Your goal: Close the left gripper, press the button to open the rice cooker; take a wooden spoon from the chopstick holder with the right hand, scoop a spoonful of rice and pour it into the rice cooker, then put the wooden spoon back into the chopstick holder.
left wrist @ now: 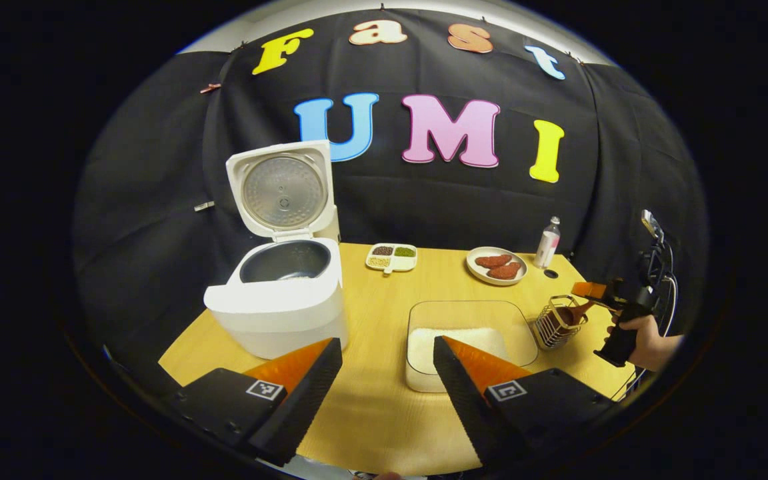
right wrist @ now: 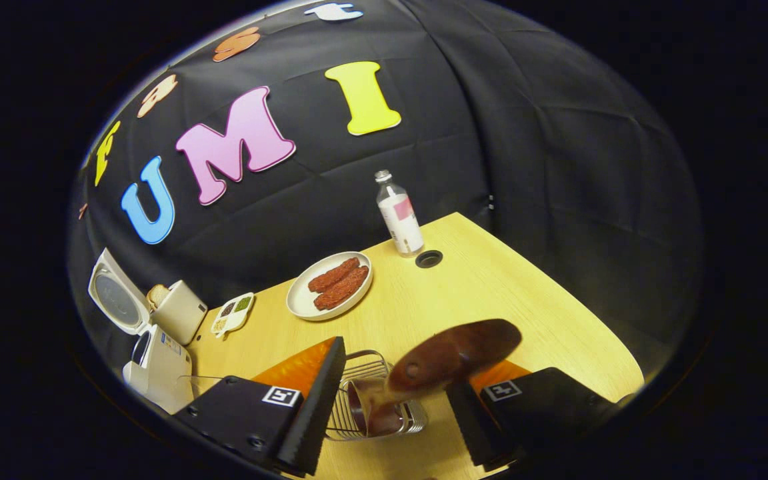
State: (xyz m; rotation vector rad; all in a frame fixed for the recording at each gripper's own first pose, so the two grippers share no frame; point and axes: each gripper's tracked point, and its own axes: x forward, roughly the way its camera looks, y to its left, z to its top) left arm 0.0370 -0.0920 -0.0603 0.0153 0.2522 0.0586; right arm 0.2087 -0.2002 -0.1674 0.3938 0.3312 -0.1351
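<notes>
Only the right gripper view reveals toast (right wrist: 157,294) behind the rice cooker (right wrist: 157,363).

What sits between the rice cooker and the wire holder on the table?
In the left gripper view, the clear rice tub lies between the rice cooker and the wire holder.

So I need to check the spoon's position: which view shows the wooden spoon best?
The right gripper view: the wooden spoon looms close, leaning out of the chopstick holder. The left gripper view shows it small and far.
</notes>
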